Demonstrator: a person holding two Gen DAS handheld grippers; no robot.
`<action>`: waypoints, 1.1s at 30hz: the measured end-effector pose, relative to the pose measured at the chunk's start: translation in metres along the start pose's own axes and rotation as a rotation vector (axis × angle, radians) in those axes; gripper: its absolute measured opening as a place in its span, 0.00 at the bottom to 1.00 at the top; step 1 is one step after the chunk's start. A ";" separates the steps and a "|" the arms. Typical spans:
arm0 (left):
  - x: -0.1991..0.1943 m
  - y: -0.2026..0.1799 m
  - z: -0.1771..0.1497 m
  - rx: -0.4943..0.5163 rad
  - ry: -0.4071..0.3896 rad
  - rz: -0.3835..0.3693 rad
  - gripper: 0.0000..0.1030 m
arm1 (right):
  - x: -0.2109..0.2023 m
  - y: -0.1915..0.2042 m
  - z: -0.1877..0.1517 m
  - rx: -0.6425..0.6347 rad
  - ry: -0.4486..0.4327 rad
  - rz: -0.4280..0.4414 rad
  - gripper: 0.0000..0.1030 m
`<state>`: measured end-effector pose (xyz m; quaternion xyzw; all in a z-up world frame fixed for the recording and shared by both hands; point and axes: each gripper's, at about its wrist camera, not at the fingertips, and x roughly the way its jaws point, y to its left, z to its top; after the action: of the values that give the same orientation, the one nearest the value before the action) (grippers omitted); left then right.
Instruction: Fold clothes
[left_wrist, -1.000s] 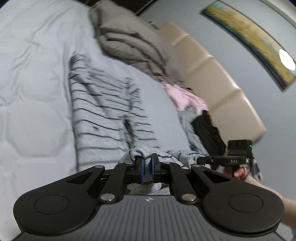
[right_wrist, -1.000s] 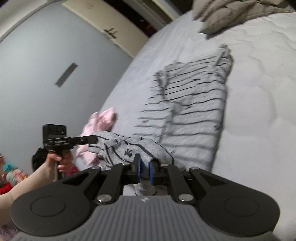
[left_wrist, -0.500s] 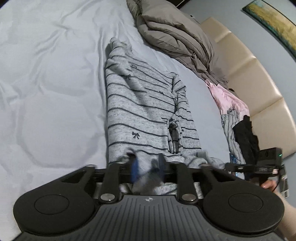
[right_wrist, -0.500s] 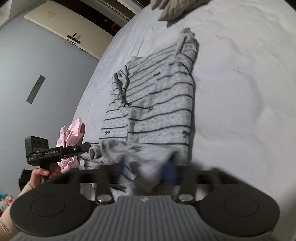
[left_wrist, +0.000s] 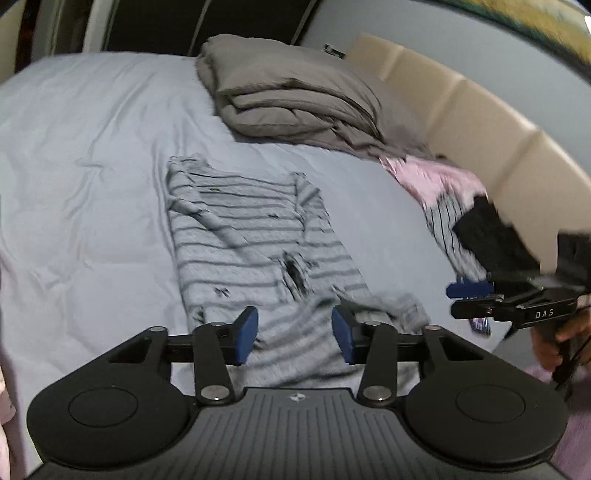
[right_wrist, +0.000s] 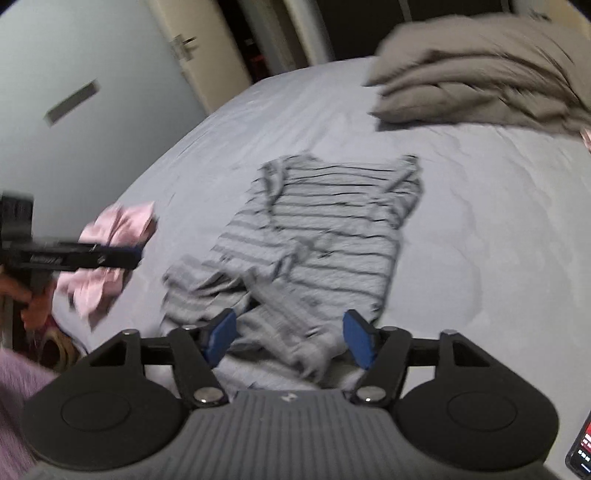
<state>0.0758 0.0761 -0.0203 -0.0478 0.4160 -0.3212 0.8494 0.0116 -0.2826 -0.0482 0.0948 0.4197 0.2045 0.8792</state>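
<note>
Bed sheet (left_wrist: 92, 206) now carries the striped top (left_wrist: 258, 236) flat with its hem bunched nearest me: left tongs (left_wrist: 294, 334) and right tongs (right_wrist: 291, 338) just let go, now hovering, narrowing on nothing, so next fold can start.

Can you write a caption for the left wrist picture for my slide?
Left gripper, jaws apart and closing, above a grey striped top lying on the bed, nothing pinched.

dim indoor light, motion blur throughout, fisheye bending at edges
</note>
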 end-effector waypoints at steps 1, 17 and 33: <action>0.002 -0.007 -0.006 0.011 0.006 0.003 0.32 | 0.002 0.007 -0.006 -0.015 0.010 -0.006 0.46; 0.079 -0.013 -0.057 0.070 0.176 0.104 0.27 | 0.085 0.018 -0.031 -0.116 0.185 -0.146 0.27; 0.113 0.037 0.010 -0.153 -0.021 0.125 0.27 | 0.139 -0.006 0.051 -0.002 0.059 -0.233 0.34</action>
<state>0.1522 0.0369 -0.1032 -0.0900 0.4326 -0.2343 0.8660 0.1311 -0.2273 -0.1152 0.0382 0.4535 0.1041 0.8843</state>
